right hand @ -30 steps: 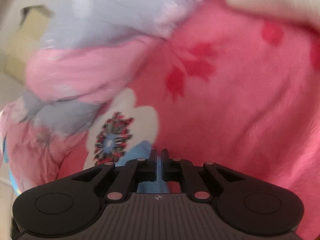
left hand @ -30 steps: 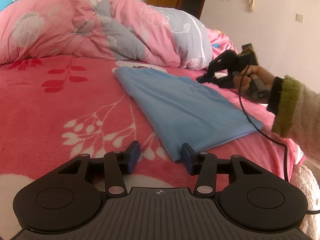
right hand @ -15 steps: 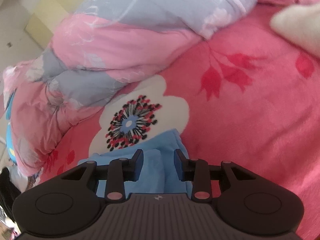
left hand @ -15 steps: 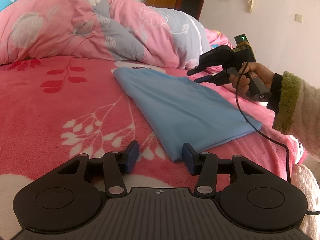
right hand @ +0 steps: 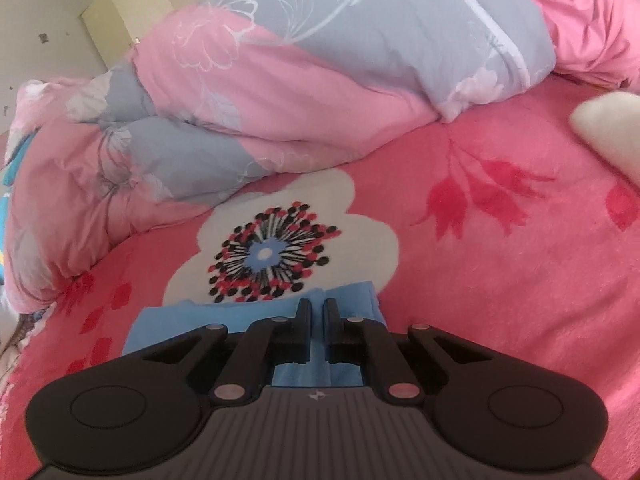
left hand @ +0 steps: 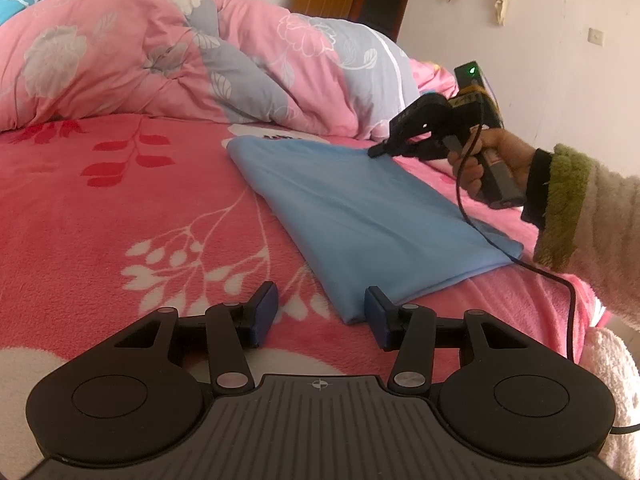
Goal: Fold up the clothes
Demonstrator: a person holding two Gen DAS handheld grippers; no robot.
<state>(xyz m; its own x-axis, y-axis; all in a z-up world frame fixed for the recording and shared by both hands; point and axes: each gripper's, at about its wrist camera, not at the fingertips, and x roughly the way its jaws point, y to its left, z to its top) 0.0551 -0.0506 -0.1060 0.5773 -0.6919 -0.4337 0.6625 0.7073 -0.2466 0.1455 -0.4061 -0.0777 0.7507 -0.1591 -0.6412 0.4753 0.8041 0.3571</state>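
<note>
A light blue garment (left hand: 360, 212) lies folded into a long strip on the red flowered blanket (left hand: 120, 208). My left gripper (left hand: 320, 312) is open, its fingers either side of the garment's near corner, low over the blanket. My right gripper (left hand: 376, 152) shows at the garment's far right edge in the left wrist view. In the right wrist view the right gripper (right hand: 317, 312) has its jaws nearly together on a raised fold of the blue cloth (right hand: 352, 300).
A bunched pink and grey quilt (left hand: 200, 60) lies along the far side of the bed and also fills the back of the right wrist view (right hand: 280, 100). A black cable (left hand: 560, 280) trails from the right gripper over the bed edge.
The right gripper opened half a second ago, came down onto the garment's far edge and has closed on the cloth. The left gripper has stayed in place, open.
</note>
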